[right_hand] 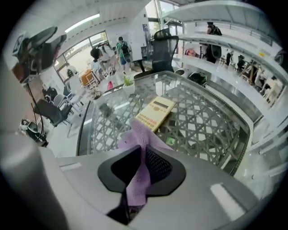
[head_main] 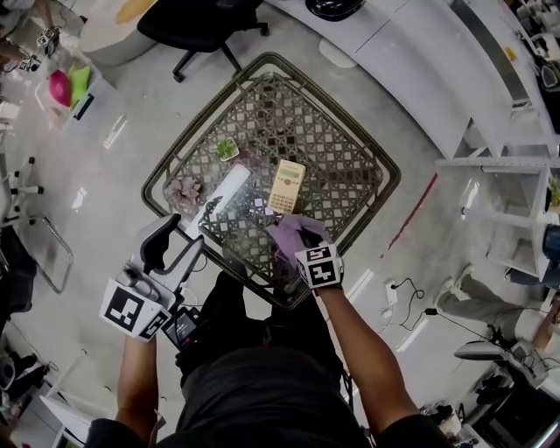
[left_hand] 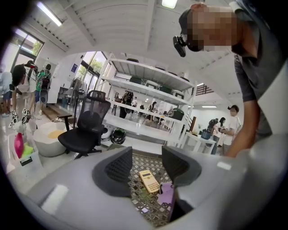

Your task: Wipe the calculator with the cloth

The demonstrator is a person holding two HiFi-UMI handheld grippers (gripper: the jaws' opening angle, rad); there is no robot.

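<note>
A beige calculator (head_main: 287,185) lies flat near the middle of the glass-topped lattice table (head_main: 346,144). It shows too in the right gripper view as the calculator (right_hand: 154,113), and in the left gripper view as the calculator (left_hand: 149,180). My right gripper (head_main: 297,238) is shut on a purple cloth (head_main: 293,232), just on my side of the calculator. The cloth (right_hand: 140,167) is pinched between the jaws and sticks out toward the calculator. My left gripper (head_main: 175,241) stands open at the table's near left edge, holding nothing.
On the table's left part lie a white flat strip (head_main: 219,198), a small potted plant (head_main: 227,150) and a grey-pink bundle (head_main: 183,192). A black office chair (head_main: 199,26) stands beyond the table. White shelving (head_main: 512,184) is at the right.
</note>
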